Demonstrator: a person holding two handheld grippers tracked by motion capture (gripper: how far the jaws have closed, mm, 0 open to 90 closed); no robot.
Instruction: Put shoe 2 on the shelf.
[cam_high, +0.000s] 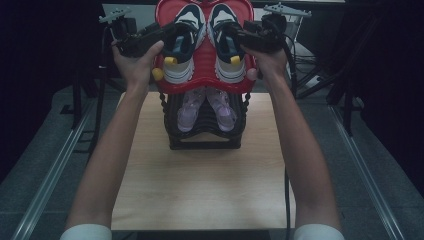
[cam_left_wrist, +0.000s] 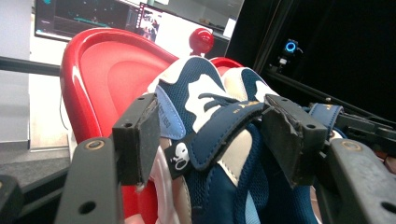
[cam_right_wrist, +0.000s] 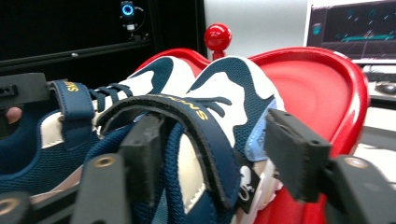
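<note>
A pair of navy-and-white sneakers (cam_high: 202, 42) sits on the red top tier (cam_high: 206, 75) of a shoe rack on the wooden table (cam_high: 200, 185), above pink sandals (cam_high: 205, 110) on the black tier below. The left gripper (cam_left_wrist: 208, 140) stands open, jaws straddling the left sneaker's strap (cam_left_wrist: 224, 130). The right gripper (cam_right_wrist: 215, 154) is open too, one jaw inside the right sneaker's collar (cam_right_wrist: 187, 144).

Legible markings: shoe straps only.
In the right gripper view, gold letters reading roughly "SHOES" run along the navy strap (cam_right_wrist: 187, 116) between the jaws; the strap (cam_right_wrist: 74, 107) further left shows "SHOES" too. In the left gripper view, a white skull emblem (cam_left_wrist: 180, 156) marks the strap end near the left jaw; adjacent lettering is illegible.
</note>
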